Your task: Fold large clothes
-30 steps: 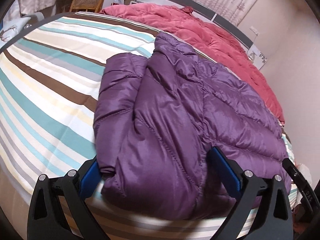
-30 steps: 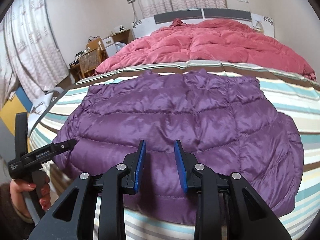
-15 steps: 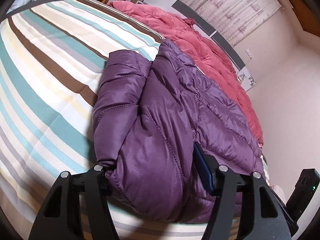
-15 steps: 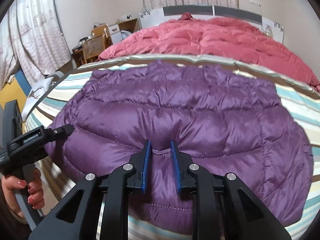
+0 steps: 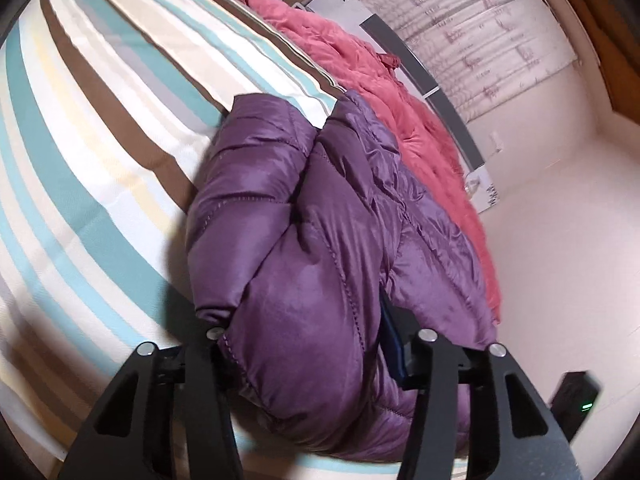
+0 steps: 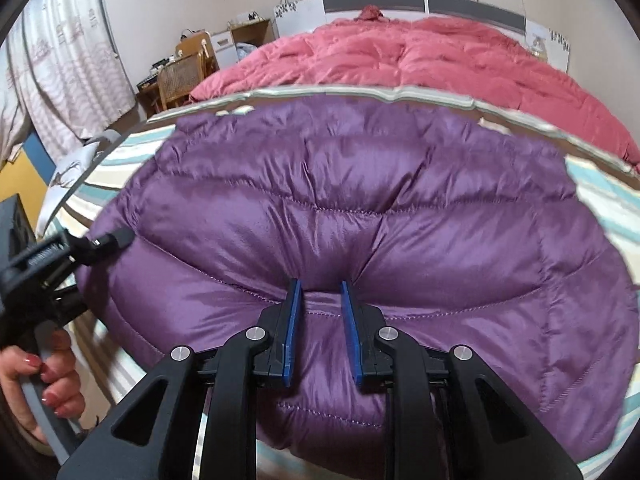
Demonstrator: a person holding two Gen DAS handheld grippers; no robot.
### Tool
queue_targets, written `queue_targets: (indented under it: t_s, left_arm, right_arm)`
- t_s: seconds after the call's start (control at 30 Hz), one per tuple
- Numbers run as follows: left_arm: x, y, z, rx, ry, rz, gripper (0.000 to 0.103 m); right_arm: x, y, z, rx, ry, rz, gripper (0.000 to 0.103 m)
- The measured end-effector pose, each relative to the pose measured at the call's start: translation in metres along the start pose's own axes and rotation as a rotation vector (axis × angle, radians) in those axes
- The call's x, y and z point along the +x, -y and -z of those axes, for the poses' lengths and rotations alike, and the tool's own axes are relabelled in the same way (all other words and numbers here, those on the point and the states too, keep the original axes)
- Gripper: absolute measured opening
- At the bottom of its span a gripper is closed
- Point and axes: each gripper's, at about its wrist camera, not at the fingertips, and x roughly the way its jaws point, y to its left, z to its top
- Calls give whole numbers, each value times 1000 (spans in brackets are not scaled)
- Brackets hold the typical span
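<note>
A purple quilted down jacket (image 5: 320,248) lies folded on the striped bed sheet (image 5: 92,152); it also fills the right wrist view (image 6: 360,208). My left gripper (image 5: 304,344) is closed on a thick bunch of the jacket's near corner, the fabric bulging between its fingers. My right gripper (image 6: 322,308) is pinched on a fold of the jacket's near hem, its blue pads (image 6: 294,320) a narrow gap apart with fabric between them. The left gripper also shows at the left edge of the right wrist view (image 6: 112,240), at the jacket's side.
A pink duvet (image 6: 420,56) lies bunched behind the jacket toward the headboard (image 6: 420,2). A wicker chair (image 6: 184,76) and desk stand at the far left beside curtains. The bed's near edge runs just under both grippers. A black box (image 5: 576,400) sits on the floor to the right.
Both grippers have pushed in onto the jacket and narrowed on its fabric. The left gripper's corner has bunched up and the view has tilted as it lifts.
</note>
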Motion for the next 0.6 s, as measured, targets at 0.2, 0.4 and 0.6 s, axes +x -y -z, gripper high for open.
queue_targets:
  t_s: [0.2, 0.4, 0.6]
  left_arm:
    - [8, 0, -3, -58, 10, 34, 26]
    - [-8, 37, -1, 97, 104, 12, 17]
    - [-32, 93, 7, 372, 225, 39, 17]
  right_arm:
    - [9, -5, 4, -26, -18, 17, 21]
    - [9, -12, 9, -42, 3, 62, 21]
    - [4, -10, 10, -19, 14, 54, 21]
